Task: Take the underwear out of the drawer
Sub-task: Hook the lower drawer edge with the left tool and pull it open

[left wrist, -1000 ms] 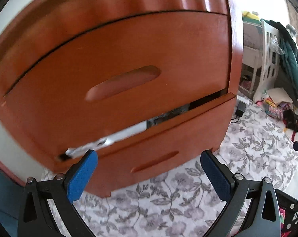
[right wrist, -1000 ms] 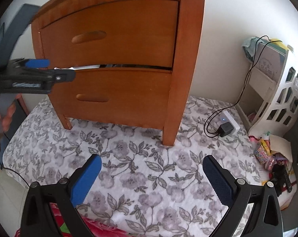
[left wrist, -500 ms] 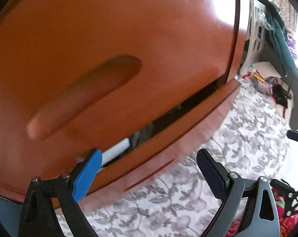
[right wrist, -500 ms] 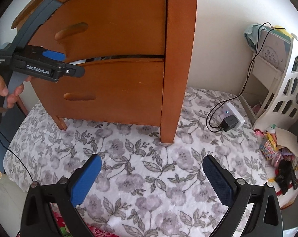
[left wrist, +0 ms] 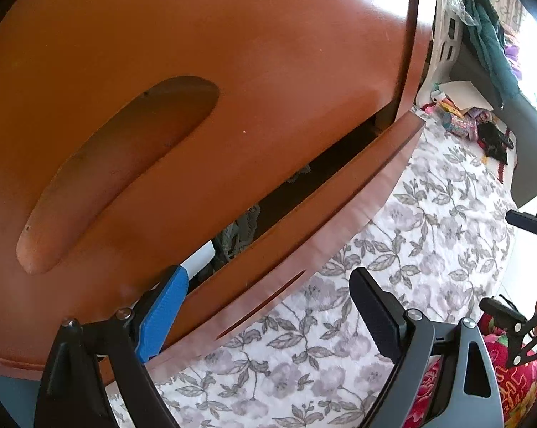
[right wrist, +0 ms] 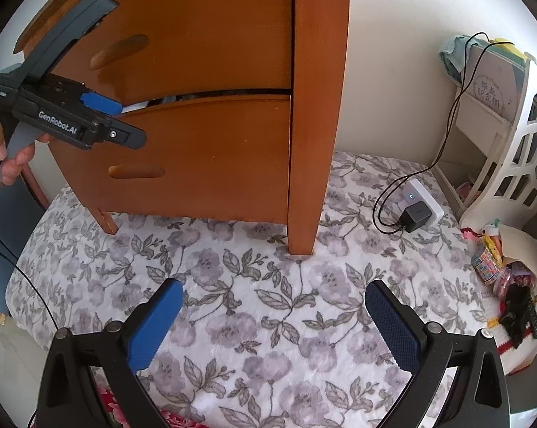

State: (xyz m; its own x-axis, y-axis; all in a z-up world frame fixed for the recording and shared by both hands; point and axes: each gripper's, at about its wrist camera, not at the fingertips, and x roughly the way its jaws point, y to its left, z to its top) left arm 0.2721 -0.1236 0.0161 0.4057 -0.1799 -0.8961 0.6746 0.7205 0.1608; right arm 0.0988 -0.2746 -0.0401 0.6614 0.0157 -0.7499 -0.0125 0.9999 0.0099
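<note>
The wooden nightstand (right wrist: 204, 35) has its lower drawer (left wrist: 325, 221) pulled out a crack. Grey lacy underwear (left wrist: 239, 228) and something white (left wrist: 197, 256) show in the dark gap. My left gripper (left wrist: 268, 278) straddles the lower drawer's top edge: its blue finger (left wrist: 165, 310) sits at the gap, the black finger (left wrist: 371, 310) hangs in front of the drawer face. Its jaws are closing, with the drawer front between them and the pads apart from it. In the right wrist view the left gripper (right wrist: 127, 123) is held by a hand (right wrist: 4, 157). My right gripper (right wrist: 273, 287) is open over the floral cloth, holding nothing.
A floral cloth (right wrist: 268, 306) covers the floor in front of the nightstand. A white power strip with a black charger (right wrist: 416, 208) and cable lies at the right. A white lattice shelf (right wrist: 517, 149) and a pile of small items (right wrist: 500, 264) stand further right.
The left gripper moved in close to the drawers, tilted down, and its jaws narrowed around the lower drawer's top edge. The right gripper sank slightly.
</note>
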